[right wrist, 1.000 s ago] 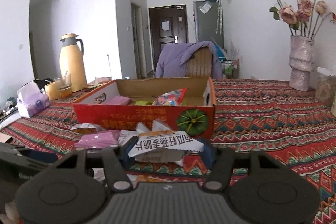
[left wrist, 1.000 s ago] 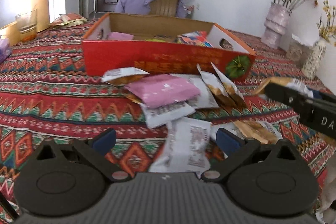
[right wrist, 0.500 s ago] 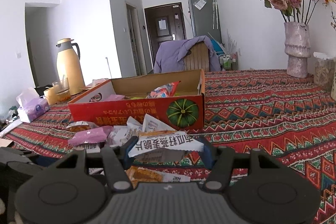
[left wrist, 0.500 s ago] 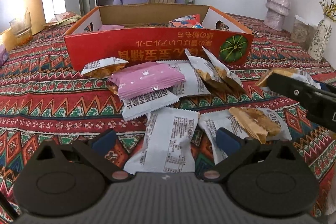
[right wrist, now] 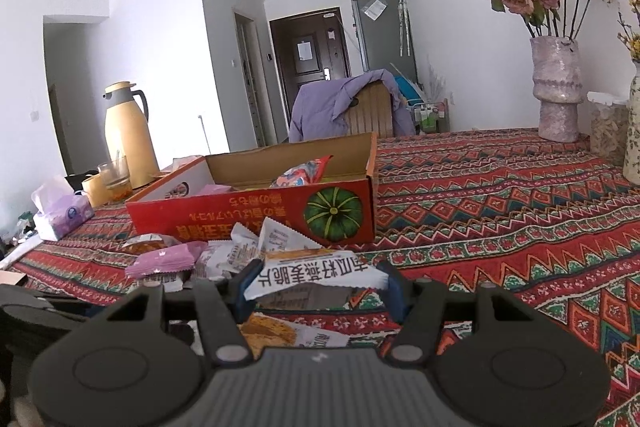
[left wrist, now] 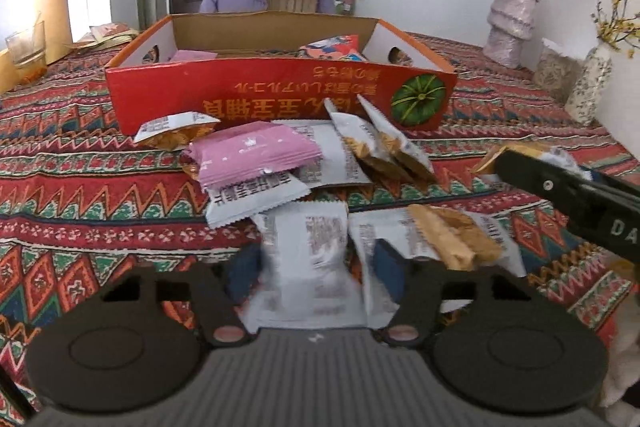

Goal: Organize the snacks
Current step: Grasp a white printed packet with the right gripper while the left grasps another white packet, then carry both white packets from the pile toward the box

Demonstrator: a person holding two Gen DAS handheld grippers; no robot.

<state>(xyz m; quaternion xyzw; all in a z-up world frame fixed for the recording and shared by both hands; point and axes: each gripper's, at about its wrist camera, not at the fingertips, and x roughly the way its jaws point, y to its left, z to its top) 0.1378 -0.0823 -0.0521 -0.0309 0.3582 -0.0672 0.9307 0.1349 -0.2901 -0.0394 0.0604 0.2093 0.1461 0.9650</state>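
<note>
Between left jaws, seemingly pinched: white packet (left wrist: 310, 259)

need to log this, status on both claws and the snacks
Left claw just closed on a white packet. Right claw shut on a packet. Loose packets before the red box, nothing blocking.

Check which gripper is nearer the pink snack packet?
Left. The left gripper sits just below the pink snack packet; the right gripper is off to its right.
</note>
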